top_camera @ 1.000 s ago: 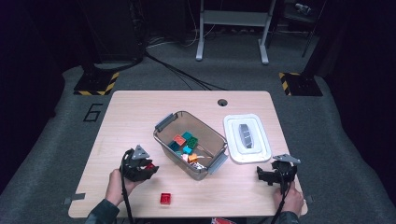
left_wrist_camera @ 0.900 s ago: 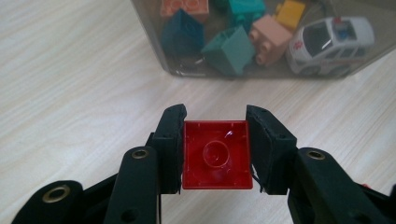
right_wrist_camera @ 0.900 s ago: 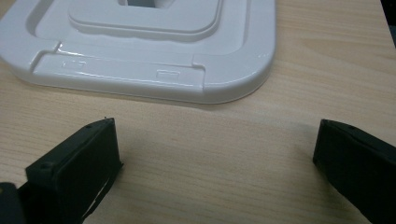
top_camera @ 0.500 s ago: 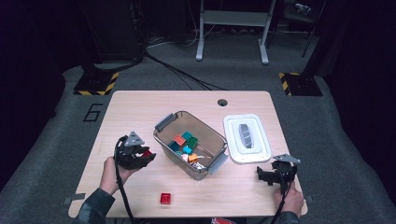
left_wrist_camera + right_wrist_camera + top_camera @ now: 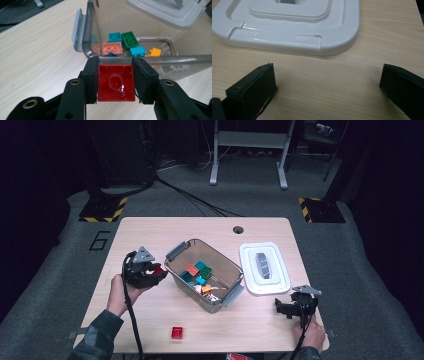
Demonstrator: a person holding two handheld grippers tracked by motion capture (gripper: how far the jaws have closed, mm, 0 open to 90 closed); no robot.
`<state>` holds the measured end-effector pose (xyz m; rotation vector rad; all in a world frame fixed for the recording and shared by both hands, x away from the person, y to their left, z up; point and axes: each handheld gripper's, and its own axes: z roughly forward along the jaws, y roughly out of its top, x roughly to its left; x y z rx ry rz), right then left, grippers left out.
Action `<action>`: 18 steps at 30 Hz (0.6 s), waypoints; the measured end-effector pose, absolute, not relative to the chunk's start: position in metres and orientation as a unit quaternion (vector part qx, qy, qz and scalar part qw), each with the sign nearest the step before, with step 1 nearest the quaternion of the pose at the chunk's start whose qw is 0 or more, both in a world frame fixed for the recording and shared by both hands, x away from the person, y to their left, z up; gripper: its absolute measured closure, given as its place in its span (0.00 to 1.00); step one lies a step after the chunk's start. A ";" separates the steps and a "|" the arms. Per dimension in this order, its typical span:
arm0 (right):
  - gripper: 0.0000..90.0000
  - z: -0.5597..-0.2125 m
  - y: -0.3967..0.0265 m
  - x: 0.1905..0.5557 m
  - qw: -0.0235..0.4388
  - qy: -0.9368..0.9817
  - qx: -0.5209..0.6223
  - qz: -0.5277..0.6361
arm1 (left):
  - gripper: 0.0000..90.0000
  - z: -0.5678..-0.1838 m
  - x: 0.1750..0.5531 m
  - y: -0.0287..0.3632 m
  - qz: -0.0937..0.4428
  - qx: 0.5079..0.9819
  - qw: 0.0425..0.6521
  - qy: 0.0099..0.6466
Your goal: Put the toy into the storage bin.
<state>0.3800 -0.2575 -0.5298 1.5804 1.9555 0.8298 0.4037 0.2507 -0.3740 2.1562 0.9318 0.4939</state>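
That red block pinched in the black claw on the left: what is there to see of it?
The red brick looks like glossy moulded plastic, square, with its hollow underside facing the camera: thin walls and one round tube in the middle. The left tool grips it, one black pad pressed on each of two opposite sides. It hangs above the table, right beside the clear bin, near its rim.

The clear bin stands open-topped at the middle of the tabletop, its near wall directly ahead of the left gripper. The white lid blocks the right side, just beyond the right gripper. A loose red brick lies near the front edge; the far edge offers bare wood.
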 end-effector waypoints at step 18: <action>0.00 -0.530 -0.257 0.380 0.244 0.716 0.579 0.304 | 0.65 -0.369 0.436 0.220 0.194 0.838 0.365 0.357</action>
